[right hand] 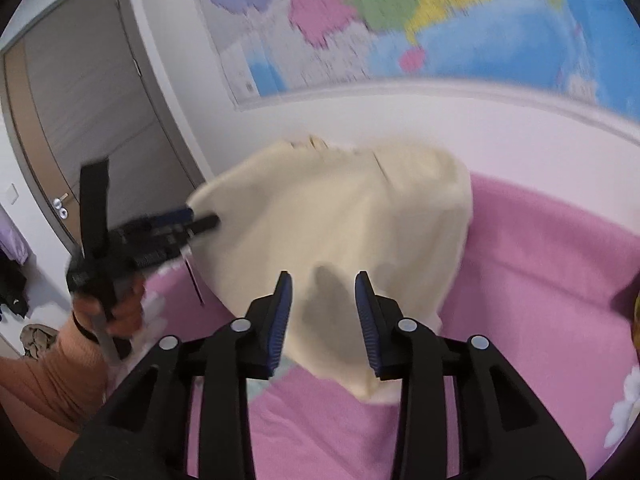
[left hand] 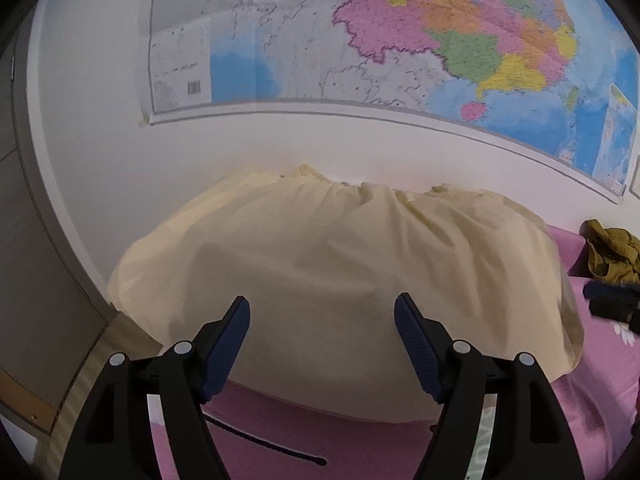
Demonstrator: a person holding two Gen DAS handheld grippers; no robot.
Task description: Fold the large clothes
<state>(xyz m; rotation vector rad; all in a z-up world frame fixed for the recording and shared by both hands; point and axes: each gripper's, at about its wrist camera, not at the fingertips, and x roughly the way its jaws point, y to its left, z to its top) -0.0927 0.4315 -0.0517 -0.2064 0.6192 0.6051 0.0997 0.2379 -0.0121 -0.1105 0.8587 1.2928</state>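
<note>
A large cream cloth lies folded on the pink bed sheet, bunched against the wall at its far edge. My left gripper hovers over the cloth's near part, open wide with nothing between its pads. In the right wrist view the same cream cloth lies ahead. My right gripper is over its near corner, partly open, its pads pressing on nothing. The left gripper shows there blurred, held by a hand, its tips at the cloth's left edge.
A big coloured map hangs on the white wall behind the bed. An olive garment lies crumpled at the right, with a dark blurred shape just below it. A grey door stands at the left. A black strap lies on the sheet.
</note>
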